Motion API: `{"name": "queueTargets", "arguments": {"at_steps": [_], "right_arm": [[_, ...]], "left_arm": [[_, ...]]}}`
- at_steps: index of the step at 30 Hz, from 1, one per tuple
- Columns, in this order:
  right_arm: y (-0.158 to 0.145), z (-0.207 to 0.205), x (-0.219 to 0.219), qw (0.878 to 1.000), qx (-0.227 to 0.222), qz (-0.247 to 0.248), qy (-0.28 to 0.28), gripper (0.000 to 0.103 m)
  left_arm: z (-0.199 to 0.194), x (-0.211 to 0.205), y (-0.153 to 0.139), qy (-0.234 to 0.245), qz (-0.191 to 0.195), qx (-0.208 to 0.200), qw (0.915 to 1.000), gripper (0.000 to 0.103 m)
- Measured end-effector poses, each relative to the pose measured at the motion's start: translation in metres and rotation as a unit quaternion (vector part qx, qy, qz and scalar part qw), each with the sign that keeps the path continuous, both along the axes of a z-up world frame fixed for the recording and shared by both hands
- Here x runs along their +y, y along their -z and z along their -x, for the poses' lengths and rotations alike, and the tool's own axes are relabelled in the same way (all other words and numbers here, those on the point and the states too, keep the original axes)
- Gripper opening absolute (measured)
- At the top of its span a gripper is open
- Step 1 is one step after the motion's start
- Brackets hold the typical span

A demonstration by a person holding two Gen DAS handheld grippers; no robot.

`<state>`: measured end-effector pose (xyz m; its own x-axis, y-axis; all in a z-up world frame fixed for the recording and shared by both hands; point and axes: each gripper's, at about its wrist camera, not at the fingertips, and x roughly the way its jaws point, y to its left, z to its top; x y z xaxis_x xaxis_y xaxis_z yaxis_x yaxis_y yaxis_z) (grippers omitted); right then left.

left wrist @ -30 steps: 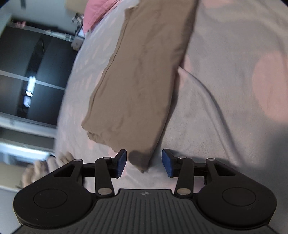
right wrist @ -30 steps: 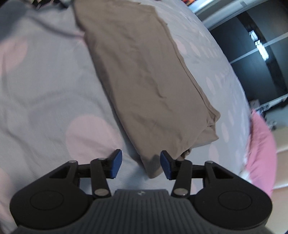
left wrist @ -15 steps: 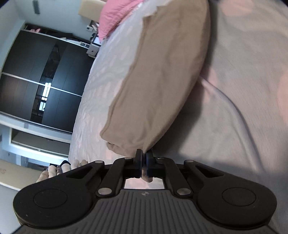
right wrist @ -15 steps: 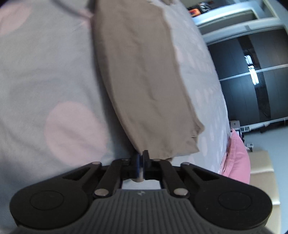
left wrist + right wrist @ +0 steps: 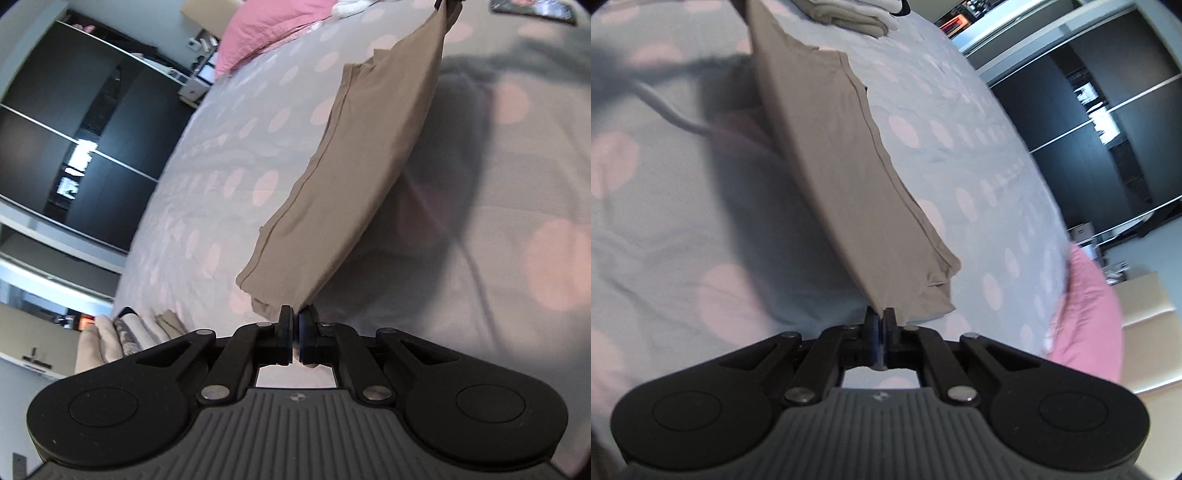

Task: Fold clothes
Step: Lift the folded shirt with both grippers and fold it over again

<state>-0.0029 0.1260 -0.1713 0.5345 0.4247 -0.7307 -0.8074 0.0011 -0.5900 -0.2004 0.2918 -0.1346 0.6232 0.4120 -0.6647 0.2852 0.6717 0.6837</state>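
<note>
Both the left gripper and right gripper, earlier spread apart, had clamped the folded tan cloth garment's corners and lifted it off the grey pink-dotted bedspread.

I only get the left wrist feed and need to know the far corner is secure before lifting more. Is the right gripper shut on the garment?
Observer: Yes, the right gripper is shut on a corner of the tan garment.
Operator: Anything behind it on that side?
Observer: A stack of folded clothes lies on the bedspread past the garment's far end.
Operator: Does the cloth sag there?
Observer: It hangs as a fairly taut band, with its lower edge bunched near the gripper.
</note>
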Motion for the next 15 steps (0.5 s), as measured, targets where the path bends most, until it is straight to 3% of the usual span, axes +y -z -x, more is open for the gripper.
{"name": "queueTargets", "arguments": {"at_steps": [3,9,15], "right_arm": [[-0.010,0.012,-0.008,0.999,0.043,0.008,-0.005,0.002],[-0.011,0.052,-0.034,0.994,0.101,0.037,-0.017,0.002],[0.027,0.074,-0.041,0.987,0.132,0.087,-0.023,0.002]], "left_arm": [[0.017,-0.007,-0.012,0.008,0.017,0.018,0.9997,0.001],[0.053,-0.017,-0.027,0.006,0.103,0.069,0.9923,0.001],[0.061,-0.023,0.005,-0.008,0.126,0.116,0.9852,0.001]]}}
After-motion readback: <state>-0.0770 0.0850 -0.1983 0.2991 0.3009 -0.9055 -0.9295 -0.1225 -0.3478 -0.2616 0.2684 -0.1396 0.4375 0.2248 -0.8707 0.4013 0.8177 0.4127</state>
